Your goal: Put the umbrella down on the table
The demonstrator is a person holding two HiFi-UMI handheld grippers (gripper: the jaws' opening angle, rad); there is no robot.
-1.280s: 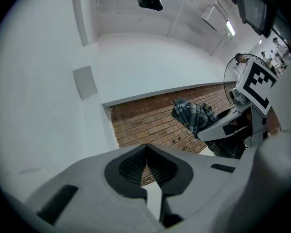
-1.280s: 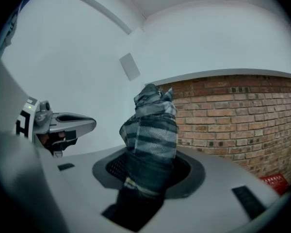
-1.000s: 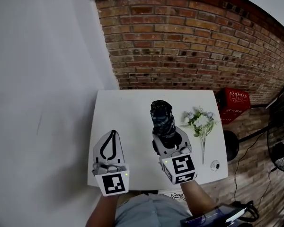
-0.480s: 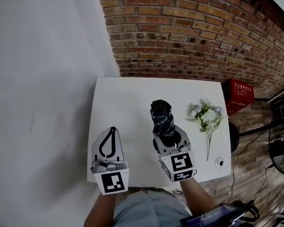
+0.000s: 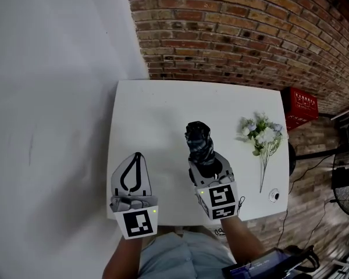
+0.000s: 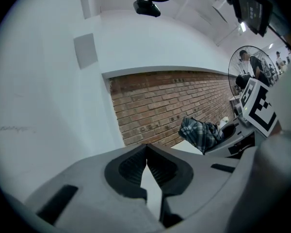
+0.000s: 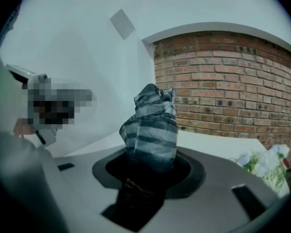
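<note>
A folded umbrella in dark grey plaid cloth sticks out forward from my right gripper, which is shut on it over the white table. In the right gripper view the umbrella fills the gap between the jaws and points at the brick wall. My left gripper hovers over the table's near left part, its jaws together at the tips with nothing in them. From the left gripper view its own closed jaws show, with the umbrella off to the right.
A bunch of white and pale blue flowers lies on the table's right side, stems toward me. A small round object sits near the front right corner. A red crate and a fan stand on the floor at the right.
Both grippers have sunk toward the table, the right one carrying the umbrella down with it. The grip on the umbrella is unchanged and the left jaws stay together.
</note>
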